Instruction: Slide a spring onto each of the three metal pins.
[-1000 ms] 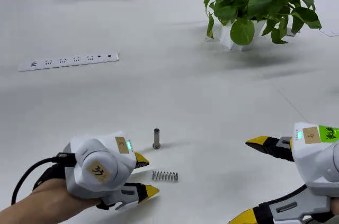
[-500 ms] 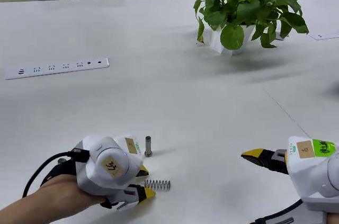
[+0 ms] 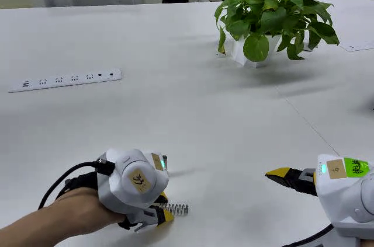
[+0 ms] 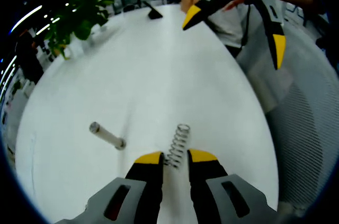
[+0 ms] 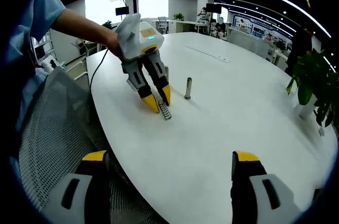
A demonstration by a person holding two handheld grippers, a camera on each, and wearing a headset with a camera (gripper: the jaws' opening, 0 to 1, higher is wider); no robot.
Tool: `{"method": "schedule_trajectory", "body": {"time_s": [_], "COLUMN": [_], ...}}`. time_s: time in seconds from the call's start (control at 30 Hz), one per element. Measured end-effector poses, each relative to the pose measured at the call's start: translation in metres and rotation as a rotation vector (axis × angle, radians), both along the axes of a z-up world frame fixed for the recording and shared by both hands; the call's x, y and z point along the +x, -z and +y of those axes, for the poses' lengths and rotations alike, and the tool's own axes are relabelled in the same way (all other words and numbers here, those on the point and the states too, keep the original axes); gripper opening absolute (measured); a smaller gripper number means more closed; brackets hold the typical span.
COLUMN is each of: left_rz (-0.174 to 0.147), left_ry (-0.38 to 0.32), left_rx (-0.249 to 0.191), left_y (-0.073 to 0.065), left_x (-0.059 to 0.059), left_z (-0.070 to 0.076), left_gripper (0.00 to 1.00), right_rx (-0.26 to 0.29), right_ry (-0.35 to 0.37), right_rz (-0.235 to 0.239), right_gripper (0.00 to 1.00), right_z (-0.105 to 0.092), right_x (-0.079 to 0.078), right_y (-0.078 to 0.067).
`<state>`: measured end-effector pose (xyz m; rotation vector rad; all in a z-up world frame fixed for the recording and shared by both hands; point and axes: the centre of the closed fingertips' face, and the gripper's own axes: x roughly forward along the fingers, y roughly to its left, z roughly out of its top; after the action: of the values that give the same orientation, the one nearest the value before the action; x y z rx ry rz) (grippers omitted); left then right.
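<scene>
A long white power strip [image 3: 64, 79] lies far off at the left of the white tabletop [image 3: 193, 112]. Nearer, the left white gripper with yellow-tipped jaws [image 4: 176, 158] is held low over the table. Its jaws are drawn close together, one on each side of the near end of the small coiled steel spring [image 4: 177, 143], which lies flat; whether they already pinch it cannot be told. The short grey metal pin [image 4: 106, 135] stands upright just beside the spring, apart from it. Farther right, a leafy green plant in a white pot [image 3: 272, 7] sits at the back. The right white gripper [image 5: 170, 156] hovers well apart from the spring, jaws spread wide, holding nothing.
</scene>
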<state>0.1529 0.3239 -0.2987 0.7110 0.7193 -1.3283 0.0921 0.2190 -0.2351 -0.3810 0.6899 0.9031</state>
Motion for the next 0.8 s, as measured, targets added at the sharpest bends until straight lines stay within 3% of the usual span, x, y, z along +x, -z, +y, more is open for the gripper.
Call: {"method": "schedule_trajectory", "body": {"time_s": [0.63,0.8], "left_rz": [0.005,-0.008], "left_ry": [0.106,0.123], "left_rx": [0.093,0.119], "left_y": [0.0011,0.0017], "left_x": [-0.0008,-0.0002], "left_z": [0.0008,0.0016], "left_gripper": [0.18,0.14], "right_rx": [-0.009,-0.008], "right_ry": [0.007,0.002], "right_rz": [0.009,0.008], "right_gripper": [0.96,0.96], "right_z": [0.001,0.0045], "right_x": [-0.0095,-0.0093], "right_y": [0.001,0.0025]}}
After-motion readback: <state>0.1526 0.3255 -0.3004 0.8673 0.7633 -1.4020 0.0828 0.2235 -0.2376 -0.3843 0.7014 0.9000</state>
